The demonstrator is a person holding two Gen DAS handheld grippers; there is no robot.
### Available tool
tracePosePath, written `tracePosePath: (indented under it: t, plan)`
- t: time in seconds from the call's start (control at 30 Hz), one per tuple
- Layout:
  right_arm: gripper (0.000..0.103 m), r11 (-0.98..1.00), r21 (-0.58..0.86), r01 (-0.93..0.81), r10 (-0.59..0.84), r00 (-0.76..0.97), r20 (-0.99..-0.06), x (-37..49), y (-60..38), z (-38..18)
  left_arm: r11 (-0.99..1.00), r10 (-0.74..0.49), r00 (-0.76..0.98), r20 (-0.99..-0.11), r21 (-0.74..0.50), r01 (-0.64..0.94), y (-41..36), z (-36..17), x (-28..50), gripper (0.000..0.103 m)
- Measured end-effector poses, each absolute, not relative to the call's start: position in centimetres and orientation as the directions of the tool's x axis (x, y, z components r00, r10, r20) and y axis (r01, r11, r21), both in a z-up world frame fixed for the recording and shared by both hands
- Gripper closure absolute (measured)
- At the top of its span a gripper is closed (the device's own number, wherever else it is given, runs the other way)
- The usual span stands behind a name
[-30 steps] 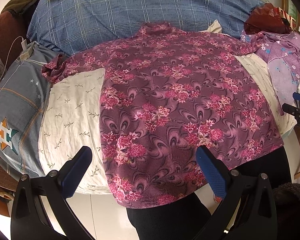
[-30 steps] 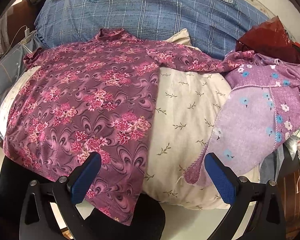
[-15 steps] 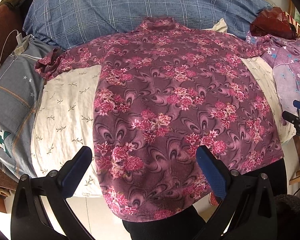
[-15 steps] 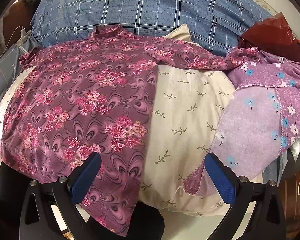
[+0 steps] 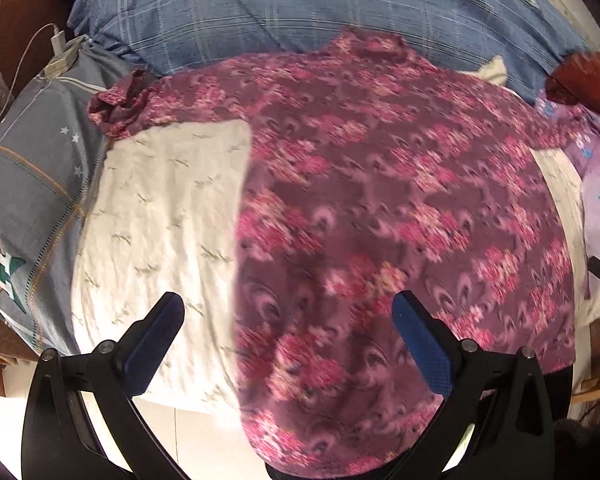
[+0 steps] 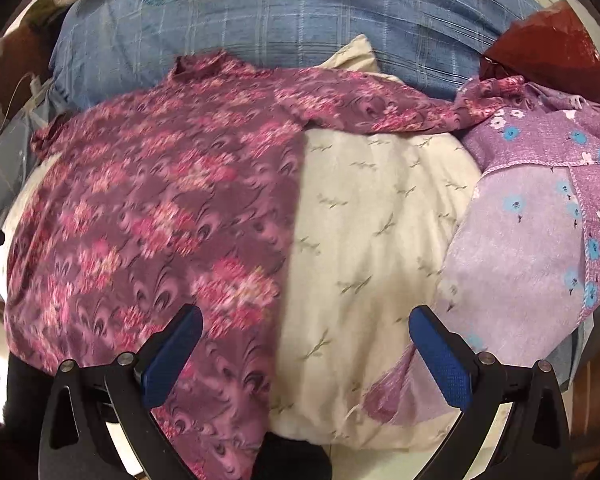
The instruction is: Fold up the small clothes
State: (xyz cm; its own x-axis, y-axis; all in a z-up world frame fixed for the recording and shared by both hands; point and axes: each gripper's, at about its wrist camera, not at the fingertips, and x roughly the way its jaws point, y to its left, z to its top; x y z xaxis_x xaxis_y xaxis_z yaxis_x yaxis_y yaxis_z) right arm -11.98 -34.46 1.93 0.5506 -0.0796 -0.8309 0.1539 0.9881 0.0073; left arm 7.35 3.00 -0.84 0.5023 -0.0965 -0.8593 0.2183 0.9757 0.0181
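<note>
A maroon long-sleeved top with pink flowers (image 5: 380,208) lies spread flat, collar away from me, on a cream cushion (image 5: 160,208). Its hem hangs over the near edge. The same top (image 6: 156,216) fills the left half of the right wrist view, one sleeve stretching right toward a purple garment. My left gripper (image 5: 288,336) hovers open above the top's lower left side edge, nothing between its blue pads. My right gripper (image 6: 306,352) is open over the top's lower right side edge and the bare cushion (image 6: 364,240), holding nothing.
A lilac floral garment (image 6: 540,220) lies heaped at the right, a dark red bag (image 6: 552,40) behind it. A blue checked blanket (image 5: 300,8) runs along the back. A grey pillow with a star logo (image 5: 24,200) and a white charger (image 5: 62,46) sit left.
Both grippers have moved forward and lower toward the top, which now looks larger and blurred by motion. The left view has swung left, showing more cushion. Jaws stay open.
</note>
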Motion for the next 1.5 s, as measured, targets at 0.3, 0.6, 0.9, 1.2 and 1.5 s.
tracePosePath:
  t: [0.3, 0.6, 0.9, 1.2, 1.5]
  plan:
    - [0.000, 0.873, 0.108, 0.475, -0.225, 0.589, -0.776, -5.2, -52.3, 9.1, 0.994, -0.110, 0.438, -0.892, -0.092, 0.063, 4.4, -1.3, 18.1, 0.000]
    - [0.000, 0.733, 0.164, 0.660, -0.281, 0.514, -0.811, 5.3, -65.4, 9.5, 0.985, -0.146, 0.382, -0.913, -0.169, -0.027, 2.8, -4.1, 25.4, 0.000]
    - [0.093, 0.713, 0.145, 0.686, -0.272, 0.461, -0.845, 10.6, -66.1, 3.5, 0.996, -0.090, 0.345, -0.934, -0.087, 0.024, 0.1, -7.5, 25.9, 0.000]
    - [0.093, 0.896, 0.312, 0.317, -0.032, 0.746, -0.665, 11.5, -50.7, 11.7, 0.982, -0.187, 0.420, -0.888, -0.173, 0.071, 1.3, -3.8, 22.1, 0.000]
    - [0.074, 0.889, 0.452, -0.078, 0.408, 0.586, -0.700, 20.5, -23.9, 5.1, 0.970, -0.240, 0.473, -0.848, -0.227, 0.085, 3.6, -1.3, 19.4, 0.000]
